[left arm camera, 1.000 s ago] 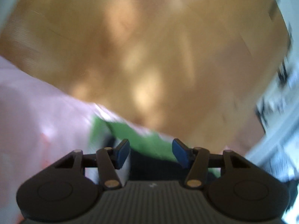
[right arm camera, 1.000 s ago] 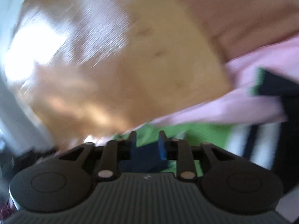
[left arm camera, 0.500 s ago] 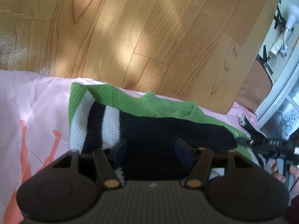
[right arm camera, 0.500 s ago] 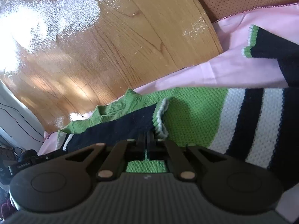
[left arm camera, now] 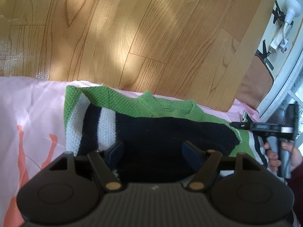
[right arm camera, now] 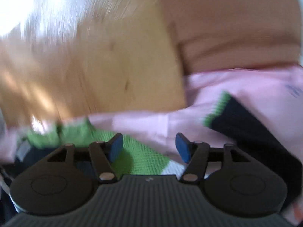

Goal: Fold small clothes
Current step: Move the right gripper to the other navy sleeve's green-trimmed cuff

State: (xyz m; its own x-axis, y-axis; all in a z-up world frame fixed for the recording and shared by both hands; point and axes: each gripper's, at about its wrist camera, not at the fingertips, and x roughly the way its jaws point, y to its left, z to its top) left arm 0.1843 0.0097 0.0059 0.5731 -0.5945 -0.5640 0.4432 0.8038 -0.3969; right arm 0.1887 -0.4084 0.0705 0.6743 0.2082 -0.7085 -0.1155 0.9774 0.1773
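A small knit sweater (left arm camera: pixel 147 117), green with white and navy stripes, lies on a pink sheet (left arm camera: pixel 34 109). A navy sleeve (left arm camera: pixel 170 132) is folded across its chest. My left gripper (left arm camera: pixel 153 151) is open just above the navy sleeve, holding nothing. My right gripper (right arm camera: pixel 149 147) is open over the green shoulder of the sweater (right arm camera: pixel 140 155), holding nothing; this view is blurred. The other navy sleeve with a green cuff (right arm camera: pixel 236 119) lies spread out to the right. The right gripper also shows in the left wrist view (left arm camera: pixel 244 126), at the sweater's right edge.
The pink sheet lies on a wooden floor (left arm camera: pixel 132 34). A brown mat (right arm camera: pixel 236 28) borders the sheet at the back right. A white wall with a plug and cable (left arm camera: pixel 280 41) stands at the right. A hand (left arm camera: pixel 276 153) grips the right gripper's handle.
My right gripper was shut on the navy sleeve's cuff; it has let go, opened and is moving away. My left gripper has stayed open over the sweater.
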